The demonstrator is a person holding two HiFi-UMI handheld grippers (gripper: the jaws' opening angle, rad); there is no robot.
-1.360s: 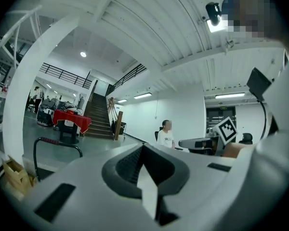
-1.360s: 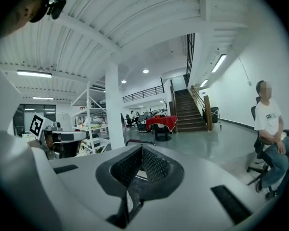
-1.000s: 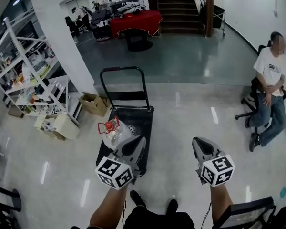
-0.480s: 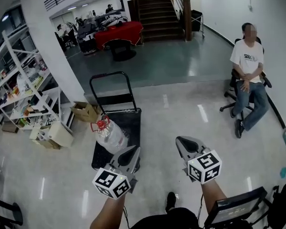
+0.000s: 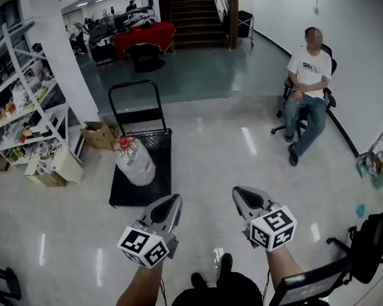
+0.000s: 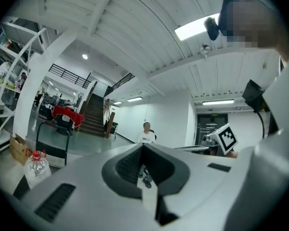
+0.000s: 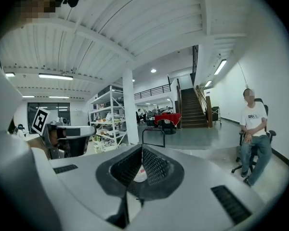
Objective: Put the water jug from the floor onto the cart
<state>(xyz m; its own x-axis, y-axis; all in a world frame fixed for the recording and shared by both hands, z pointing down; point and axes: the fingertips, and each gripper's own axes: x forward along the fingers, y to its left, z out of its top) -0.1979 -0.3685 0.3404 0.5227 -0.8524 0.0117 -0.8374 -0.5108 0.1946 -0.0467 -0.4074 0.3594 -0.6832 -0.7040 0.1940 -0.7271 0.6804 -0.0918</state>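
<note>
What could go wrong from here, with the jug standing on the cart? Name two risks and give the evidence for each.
1. The jug stands tall and upright on the cart, whose flat deck shows no side rails. A nudge, or the cart rolling, could tip it off.
2. The left gripper and the right gripper have their jaws shut, hold nothing and are well short of the jug, so nothing could steady it if it wobbled.

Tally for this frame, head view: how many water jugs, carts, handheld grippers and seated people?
water jug: 1
cart: 1
grippers: 2 (left gripper, right gripper)
seated person: 1
Total: 5
</note>
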